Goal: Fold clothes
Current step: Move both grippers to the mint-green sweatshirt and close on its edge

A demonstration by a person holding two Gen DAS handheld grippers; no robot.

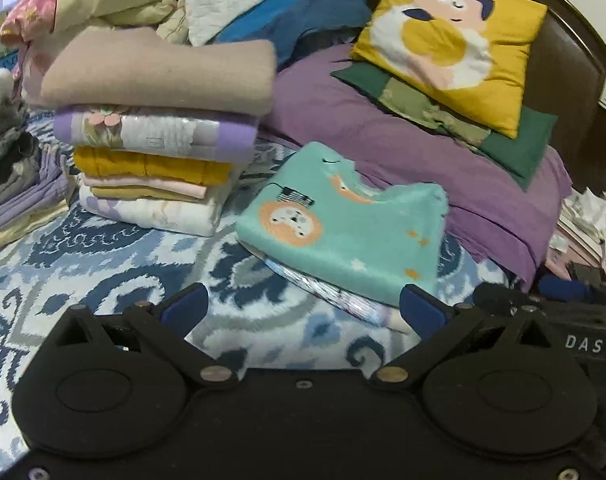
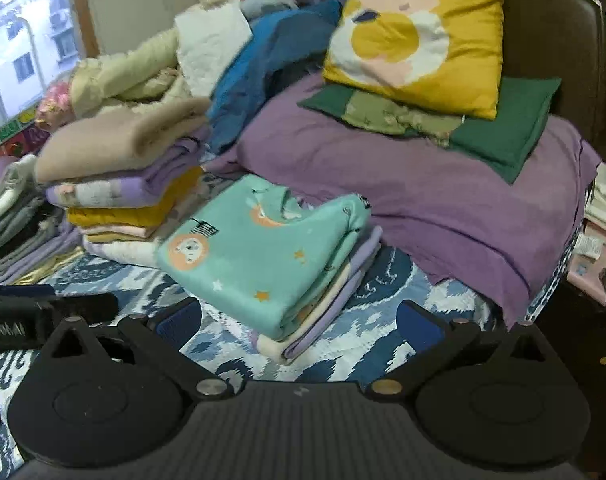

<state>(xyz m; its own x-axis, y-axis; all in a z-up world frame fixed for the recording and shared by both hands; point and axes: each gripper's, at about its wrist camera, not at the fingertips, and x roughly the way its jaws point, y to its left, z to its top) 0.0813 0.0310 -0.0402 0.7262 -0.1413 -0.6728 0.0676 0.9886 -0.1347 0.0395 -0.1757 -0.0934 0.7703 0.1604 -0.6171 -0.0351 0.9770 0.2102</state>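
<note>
- A mint-green garment with lion prints [image 1: 343, 224] is seen lying folded on top of a short stack of pale and lilac pieces [image 2: 323, 320], on the blue-and-white patterned bedspread [image 1: 103, 248], just in front of the purple duvet [image 1: 383, 128].
- A taller stack of folded clothes [image 1: 155, 140] — topped by a beige knit [image 1: 159, 72] — is set just to its left; unfolded cream and blue items [image 2: 271, 60] are heaped behind it.
- The left gripper [image 1: 303, 306] is held above the bedspread with its jaws spread wide and nothing between them; the near edge of the mint garment lies just beyond the right-hand fingertip.
- The right gripper [image 2: 299, 320] is likewise wide open and empty, with the corner of the short stack lying between its fingers in view.
- The mint garment is already folded as the task wants; the scene would suit a piece just set down as well as a stack about to be squared up or moved.
- If tidying is meant, the upper edge — where the neckline bulges unevenly — would best be pressed flat with light, even contact from both sides, so that the layers beneath are not dragged askew.
- Soft knit is judged likely to slide on the layers below, so slow pushes would be preferred.
</note>
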